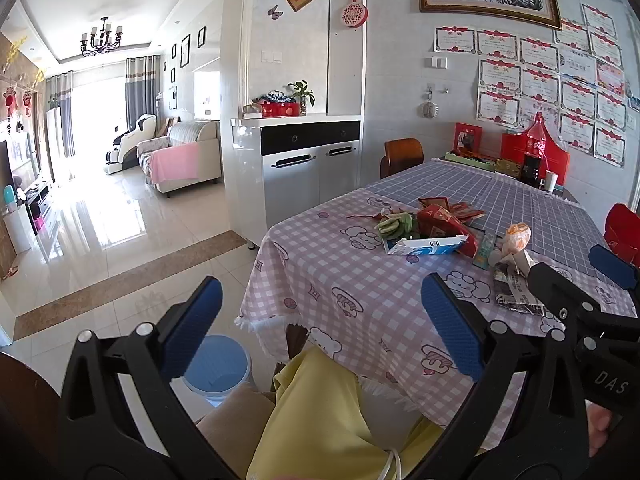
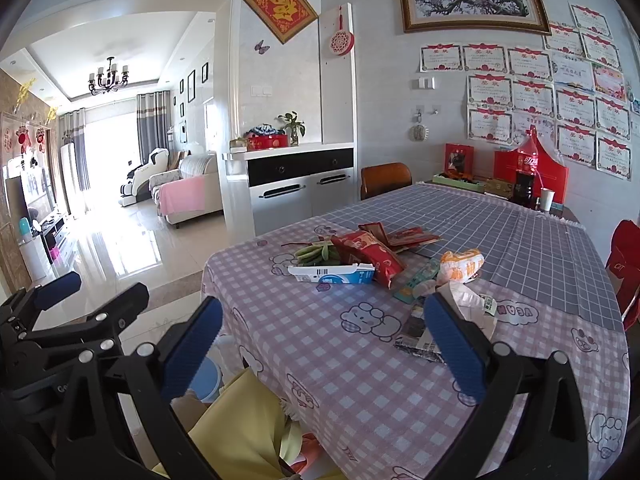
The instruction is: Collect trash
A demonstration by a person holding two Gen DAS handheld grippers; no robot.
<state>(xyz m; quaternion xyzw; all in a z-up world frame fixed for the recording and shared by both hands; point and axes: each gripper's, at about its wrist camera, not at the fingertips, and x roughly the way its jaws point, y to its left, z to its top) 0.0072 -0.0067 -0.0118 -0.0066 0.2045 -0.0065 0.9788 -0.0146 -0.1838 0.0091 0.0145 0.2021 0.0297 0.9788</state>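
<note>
Both wide open, empty — left gripper (image 1: 322,326) and right gripper (image 2: 324,342) short of the milk carton (image 2: 334,274); red wrapper (image 2: 370,258), crumpled paper (image 2: 468,304) beside it.

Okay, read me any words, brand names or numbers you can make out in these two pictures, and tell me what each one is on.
"DAS": on the black body of the right gripper, seen from the left wrist view.
"Coca-Cola", white script, only partly legible: red label of the cola bottle.
"奖状": heading on the award certificates on the wall; their small print is unreadable.
Milk carton, red snack bag, orange wrapper: print too blurred.
</note>
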